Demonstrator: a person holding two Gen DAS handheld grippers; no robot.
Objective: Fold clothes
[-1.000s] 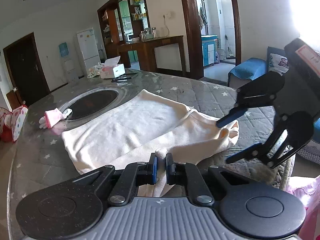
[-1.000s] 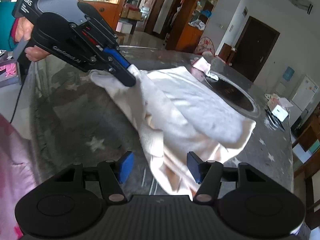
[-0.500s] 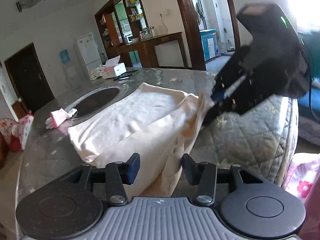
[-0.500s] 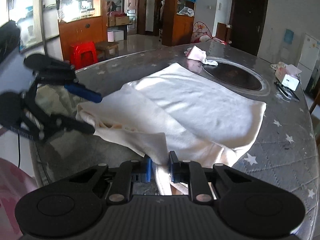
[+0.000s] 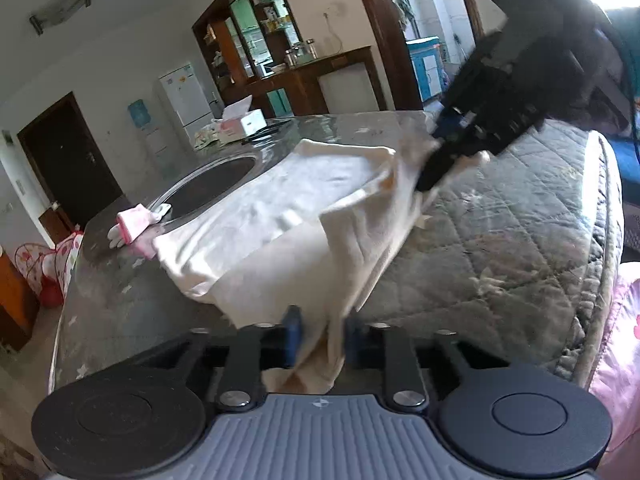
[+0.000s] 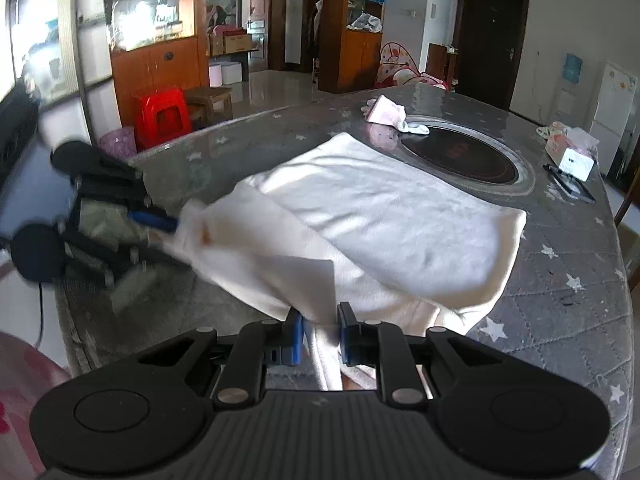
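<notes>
A cream garment [image 5: 280, 208] [image 6: 380, 208] lies partly folded on the round table with the grey starred cover [image 5: 500, 240] [image 6: 560, 280]. Its near edge is lifted off the table and stretched between the two grippers. My left gripper [image 5: 322, 336] [image 6: 176, 238] is closing its jaws, with a bunched fold of the garment pinched between the blue pads. My right gripper [image 6: 320, 332] [image 5: 428, 156] is shut on another part of the same edge. The cloth hides the table just under both grips.
A dark round hob [image 5: 212, 180] [image 6: 460, 156] is set into the table's middle, beyond the garment. A small pink and white garment [image 5: 134, 224] [image 6: 386, 112] lies at its rim. A tissue box [image 5: 240, 122] [image 6: 572, 156] stands at the far side. A red stool [image 6: 160, 114] is on the floor.
The left gripper let go of the cloth, opened, and has shut again on a fold of it. The right gripper closed on the garment's edge. That edge now hangs lifted between them.
</notes>
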